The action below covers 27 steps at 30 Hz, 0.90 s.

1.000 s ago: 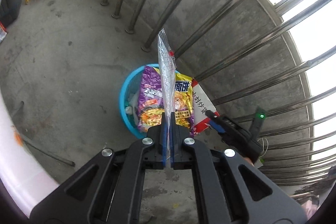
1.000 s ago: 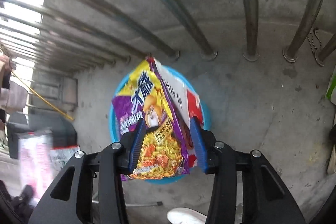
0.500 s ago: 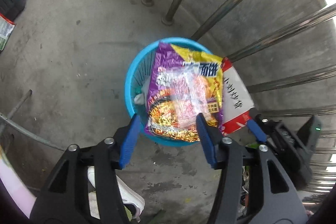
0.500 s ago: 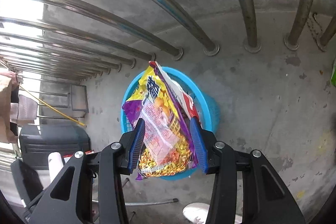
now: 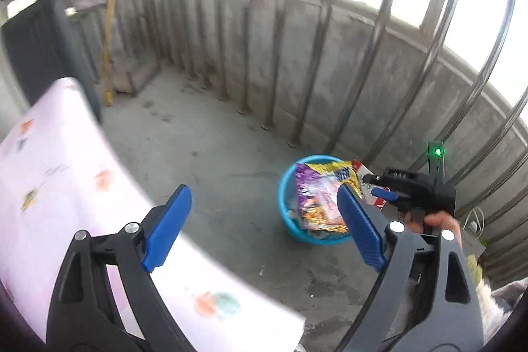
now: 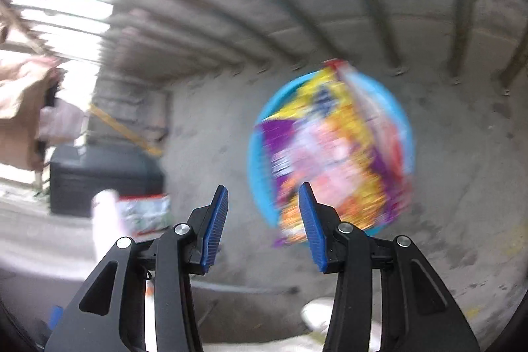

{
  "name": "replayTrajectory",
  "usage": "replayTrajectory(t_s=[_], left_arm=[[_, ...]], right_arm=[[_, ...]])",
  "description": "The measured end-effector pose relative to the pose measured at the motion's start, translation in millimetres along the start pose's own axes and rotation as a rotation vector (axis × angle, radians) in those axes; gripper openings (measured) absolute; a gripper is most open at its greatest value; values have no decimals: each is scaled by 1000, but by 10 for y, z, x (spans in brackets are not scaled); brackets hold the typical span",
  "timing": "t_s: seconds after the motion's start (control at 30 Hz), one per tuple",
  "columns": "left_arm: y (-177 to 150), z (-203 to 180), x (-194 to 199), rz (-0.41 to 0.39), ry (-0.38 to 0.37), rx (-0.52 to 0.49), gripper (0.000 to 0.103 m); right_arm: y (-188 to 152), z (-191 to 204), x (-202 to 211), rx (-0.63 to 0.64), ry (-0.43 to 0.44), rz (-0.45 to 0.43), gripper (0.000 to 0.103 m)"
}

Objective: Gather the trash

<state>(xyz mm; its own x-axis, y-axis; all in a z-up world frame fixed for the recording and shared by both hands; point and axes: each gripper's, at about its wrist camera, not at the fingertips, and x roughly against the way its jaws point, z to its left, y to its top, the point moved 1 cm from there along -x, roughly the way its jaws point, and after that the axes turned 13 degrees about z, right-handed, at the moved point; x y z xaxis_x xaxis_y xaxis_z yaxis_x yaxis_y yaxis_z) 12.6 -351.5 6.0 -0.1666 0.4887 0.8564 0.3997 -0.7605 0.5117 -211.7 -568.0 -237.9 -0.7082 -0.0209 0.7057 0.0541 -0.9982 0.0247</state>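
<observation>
Glossy foil wrappers fill a smooth plastic basket on rough concrete floor.

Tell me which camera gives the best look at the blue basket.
The left wrist view. There the blue basket is sharp: its rim, its outer wall and the snack wrappers standing in it are clear, though small. The right wrist view shows the basket larger but smeared by motion blur.

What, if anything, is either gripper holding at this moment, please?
Nothing: the left gripper has just been opening, the right gripper is empty.
</observation>
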Motion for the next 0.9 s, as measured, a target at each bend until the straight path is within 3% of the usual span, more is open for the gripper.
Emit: replayTrajectory(t_s=[0.07, 0.17, 0.37, 0.47, 0.6, 0.73, 0.8, 0.9], left_arm=[[-244, 225, 306, -50, 4, 74, 90], [-551, 537, 609, -109, 39, 179, 93], [-1355, 979, 1211, -211, 324, 433, 94], [-1665, 1054, 1413, -180, 508, 522, 94], [-1990, 1126, 1634, -158, 633, 575, 94], [-2233, 1199, 1671, -108, 635, 674, 94], [-2349, 1164, 1627, -91, 583, 714, 94], [-2471, 1046, 1457, -14, 516, 731, 94]], right_arm=[[-119, 326, 56, 87, -15, 5, 46], [-456, 997, 145, 291, -64, 2, 58], [-1437, 2195, 383, 754, -194, -102, 78], [-1975, 2590, 489, 941, -236, -183, 89], [-2627, 2862, 655, 1124, -241, -253, 96], [-3050, 2859, 727, 1206, -271, -301, 97], [-3212, 2749, 730, 1217, -286, -306, 97], [-3377, 2559, 599, 1210, -356, -214, 97]])
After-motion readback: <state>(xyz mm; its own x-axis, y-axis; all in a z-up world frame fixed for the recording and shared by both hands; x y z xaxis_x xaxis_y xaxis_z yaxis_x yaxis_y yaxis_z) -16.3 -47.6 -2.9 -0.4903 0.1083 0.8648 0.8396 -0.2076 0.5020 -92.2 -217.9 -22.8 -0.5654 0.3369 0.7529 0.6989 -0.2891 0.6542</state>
